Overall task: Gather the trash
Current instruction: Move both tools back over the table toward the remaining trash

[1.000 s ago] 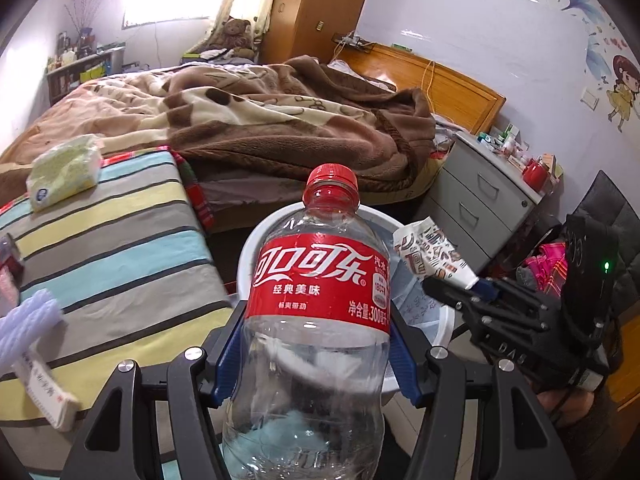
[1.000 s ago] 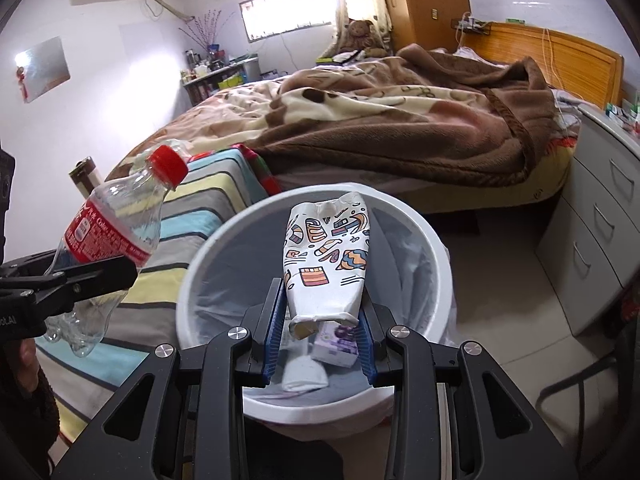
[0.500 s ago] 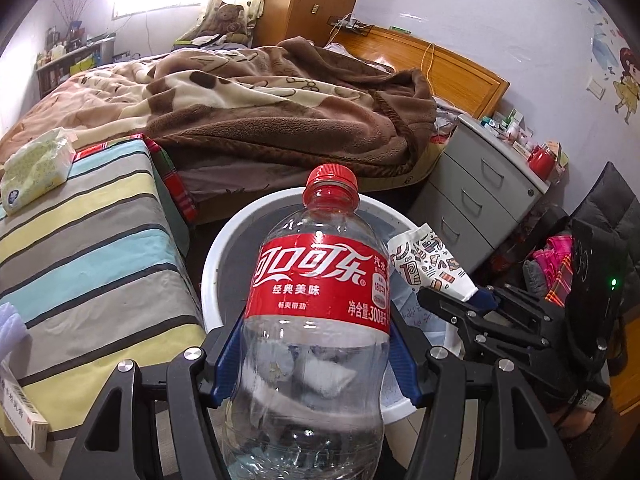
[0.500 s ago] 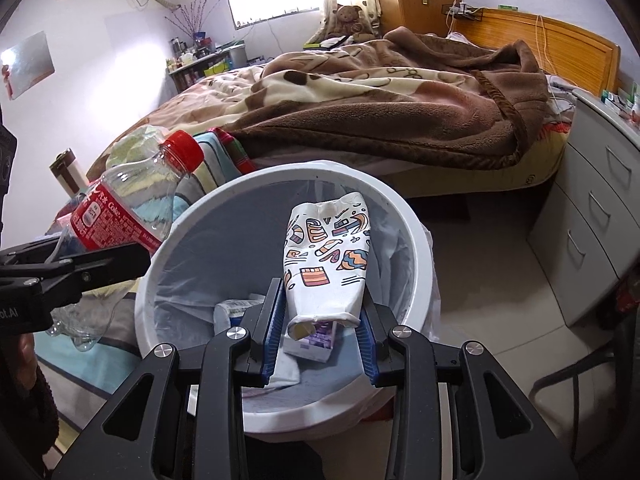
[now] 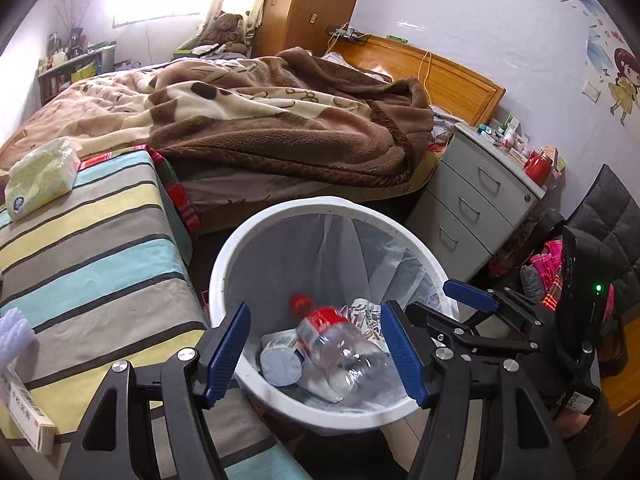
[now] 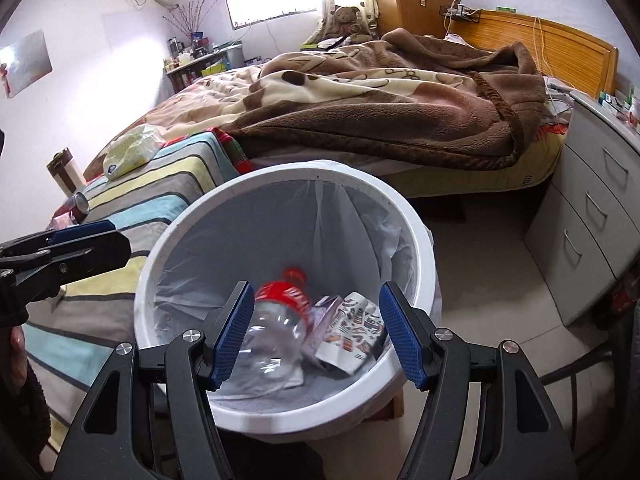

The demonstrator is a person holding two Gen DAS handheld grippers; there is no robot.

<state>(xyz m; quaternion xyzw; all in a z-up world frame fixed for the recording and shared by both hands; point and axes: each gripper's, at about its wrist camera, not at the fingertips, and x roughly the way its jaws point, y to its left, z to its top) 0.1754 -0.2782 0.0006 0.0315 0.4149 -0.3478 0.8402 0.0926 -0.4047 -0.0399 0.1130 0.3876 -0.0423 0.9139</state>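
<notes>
Item one: my left gripper (image 5: 316, 354), jaws wide and empty after just opening, hovered over the near rim of the white bin (image 5: 224, 264). Nothing lay between its blue pads (image 5: 226, 350).

Item two: my right gripper (image 6: 316, 336), jaws likewise wide, also just opened, nothing between them. It hung over the same bin's near rim; seen from the left gripper it sat just to the right (image 5: 472, 312).

Item three: plastic bottle (image 5: 340, 348), red cap and red label, lying tilted inside the bin below both grippers, blurred in both views.

Item four: patterned paper cup (image 6: 352, 332), on its side in the bin, just right of the bottle and below my right gripper's right finger.

Item five: other rubbish in the bin, including a pale round tub (image 5: 280, 360) left of the bottle; I could not tell what else.

Item six: striped cloth (image 5: 92, 248) to the left of my left gripper, carrying a tissue pack (image 5: 42, 176) at its far end.

Item seven: bed with brown blanket (image 5: 280, 124) beyond the bin; grey drawers (image 5: 476, 208) ahead to the right.
</notes>
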